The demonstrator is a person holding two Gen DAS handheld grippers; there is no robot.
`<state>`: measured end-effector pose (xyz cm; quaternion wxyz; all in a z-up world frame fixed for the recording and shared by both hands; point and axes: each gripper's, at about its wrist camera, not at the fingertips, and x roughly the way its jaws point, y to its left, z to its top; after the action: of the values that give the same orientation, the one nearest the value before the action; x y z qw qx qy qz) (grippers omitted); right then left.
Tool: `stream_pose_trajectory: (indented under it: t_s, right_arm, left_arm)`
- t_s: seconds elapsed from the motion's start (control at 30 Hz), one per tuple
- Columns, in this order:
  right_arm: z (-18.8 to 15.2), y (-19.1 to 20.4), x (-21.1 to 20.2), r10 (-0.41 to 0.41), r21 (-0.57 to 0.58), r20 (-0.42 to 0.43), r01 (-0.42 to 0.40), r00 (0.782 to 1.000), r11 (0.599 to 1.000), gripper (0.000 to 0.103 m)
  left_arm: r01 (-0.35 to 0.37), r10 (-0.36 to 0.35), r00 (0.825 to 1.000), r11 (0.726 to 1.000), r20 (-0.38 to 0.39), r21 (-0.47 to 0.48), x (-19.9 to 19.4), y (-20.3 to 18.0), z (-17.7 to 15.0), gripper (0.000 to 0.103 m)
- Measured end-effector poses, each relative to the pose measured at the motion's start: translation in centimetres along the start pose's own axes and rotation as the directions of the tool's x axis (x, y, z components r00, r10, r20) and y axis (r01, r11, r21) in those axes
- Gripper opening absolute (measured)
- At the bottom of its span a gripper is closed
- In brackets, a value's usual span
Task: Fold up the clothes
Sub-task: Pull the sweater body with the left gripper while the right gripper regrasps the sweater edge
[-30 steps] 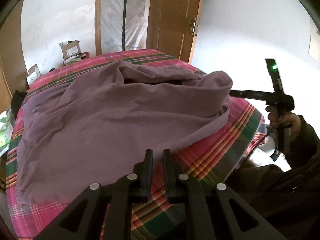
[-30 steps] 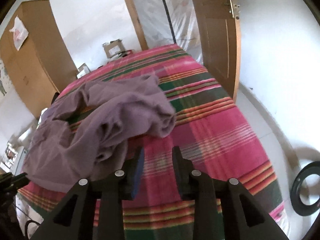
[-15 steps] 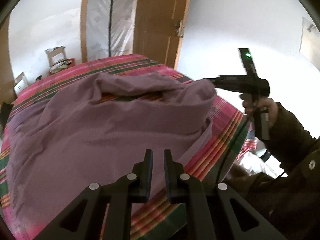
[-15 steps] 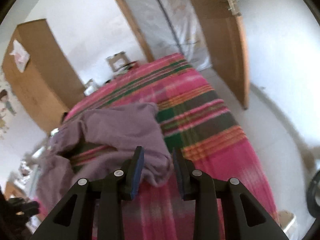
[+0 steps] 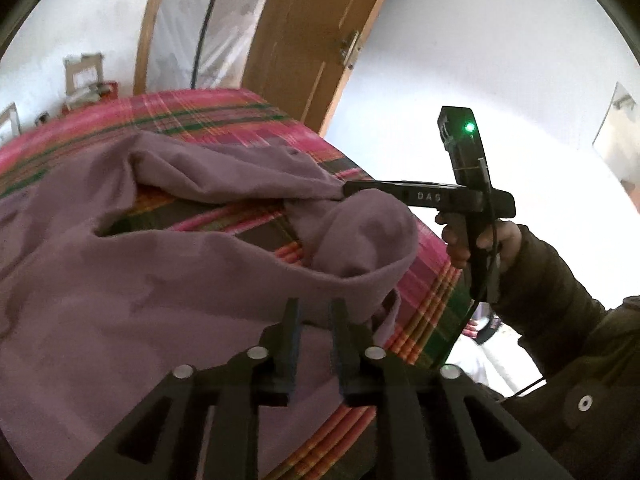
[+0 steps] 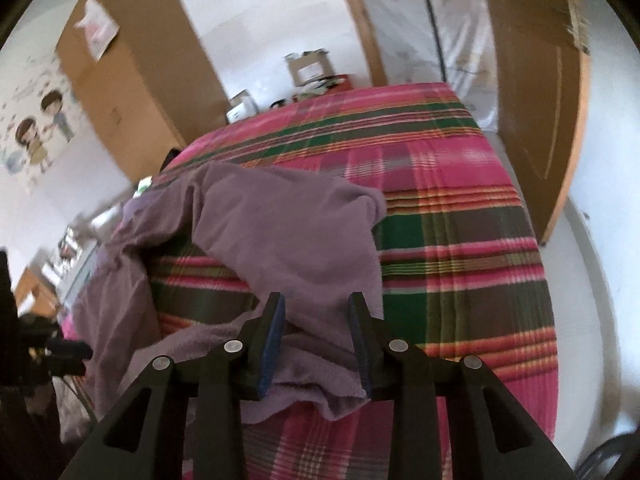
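Note:
A purple garment [image 5: 168, 292] lies crumpled on a bed with a pink and green plaid cover [image 5: 224, 120]. My left gripper [image 5: 315, 312] hovers over the garment's near fold. Its jaws are opening and stand open, and the pads press on nothing. In the left wrist view a hand in a dark sleeve [image 5: 568, 304] holds my right gripper [image 5: 346, 189], whose tip is at the garment's far corner. In the right wrist view the right gripper [image 6: 316, 308] straddles a bunched fold of the garment [image 6: 280, 224]. Its jaws are opening, with cloth lying between the fingers.
A wooden door [image 5: 304, 40] stands open beyond the bed, beside a doorway covered in plastic sheet [image 6: 452, 32]. A wooden wardrobe [image 6: 132, 68] and cardboard boxes [image 6: 310, 66] stand at the far side. The bed's right edge drops to a pale floor [image 6: 580, 280].
Both grippers came in closer to the garment. The left jaws widened. The right gripper went from over bare plaid cover to over the cloth fold, which now lies between its fingers.

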<state>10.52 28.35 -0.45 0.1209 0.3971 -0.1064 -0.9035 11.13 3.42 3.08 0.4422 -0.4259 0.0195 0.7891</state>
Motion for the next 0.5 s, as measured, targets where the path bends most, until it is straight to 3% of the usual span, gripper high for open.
stream_pose_trajectory:
  t_s: [0.2, 0.37, 0.43, 0.5]
  right_arm:
    - [0.0, 0.8, 1.6, -0.034, -0.111, -0.077, 0.026, 0.996, 0.994, 0.034]
    - [0.4, 0.7, 2.9, -0.053, -0.136, -0.119, 0.037, 0.991, 0.990, 0.032]
    - [0.6, 0.8, 3.4, -0.063, -0.152, -0.129, 0.043, 0.990, 0.987, 0.017]
    - [1.0, 1.1, 3.4, -0.076, -0.168, -0.113, 0.056, 0.991, 0.984, 0.009]
  left_arm:
    - [-0.002, 0.001, 0.998, 1.000, -0.057, -0.009, 1.9, -0.3, 0.4, 0.020]
    - [-0.007, 0.007, 0.998, 1.000, -0.064, -0.004, 2.3, -0.4, 0.6, 0.020]
    - [-0.013, 0.013, 0.997, 1.000, -0.073, -0.003, 2.5, -0.4, 0.6, 0.020]
    - [-0.010, 0.009, 0.996, 1.000, -0.084, -0.007, 2.8, -0.2, 0.6, 0.020]
